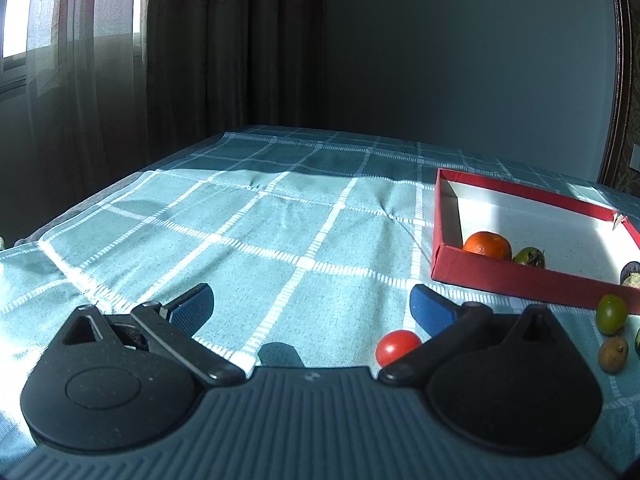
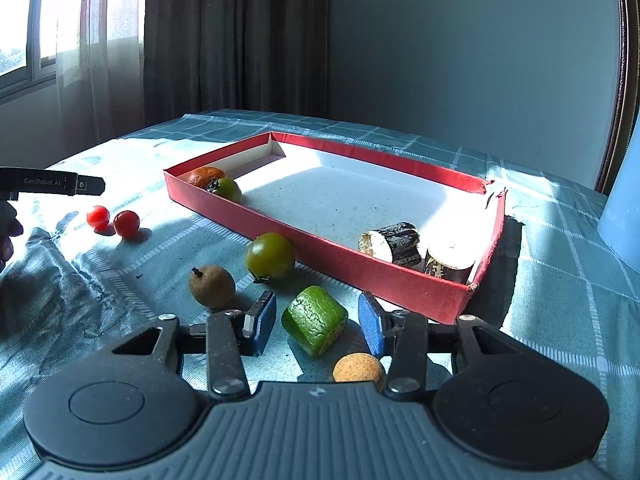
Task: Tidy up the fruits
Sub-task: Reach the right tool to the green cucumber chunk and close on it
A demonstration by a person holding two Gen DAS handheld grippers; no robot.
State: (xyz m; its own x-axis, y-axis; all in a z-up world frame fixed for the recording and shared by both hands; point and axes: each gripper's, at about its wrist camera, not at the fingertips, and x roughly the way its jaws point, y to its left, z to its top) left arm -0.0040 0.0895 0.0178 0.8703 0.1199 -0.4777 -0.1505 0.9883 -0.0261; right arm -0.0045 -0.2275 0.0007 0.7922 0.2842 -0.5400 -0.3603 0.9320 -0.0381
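The right wrist view alone shows the right gripper [image 2: 317, 322] with its blue pads on either side of a green block [image 2: 315, 320], a narrow gap on each side, not pressing; a tan ball [image 2: 358, 367] lies just beside it. The left wrist view shows the left gripper [image 1: 312, 306] open wide over the checked cloth [image 1: 256, 232], a red tomato [image 1: 398, 346] by its right finger. The red tray [image 2: 320, 240] holds an orange [image 2: 205, 176], a green tomato [image 2: 228, 190] and two dark rolls [image 2: 394, 242] at the opposite end.
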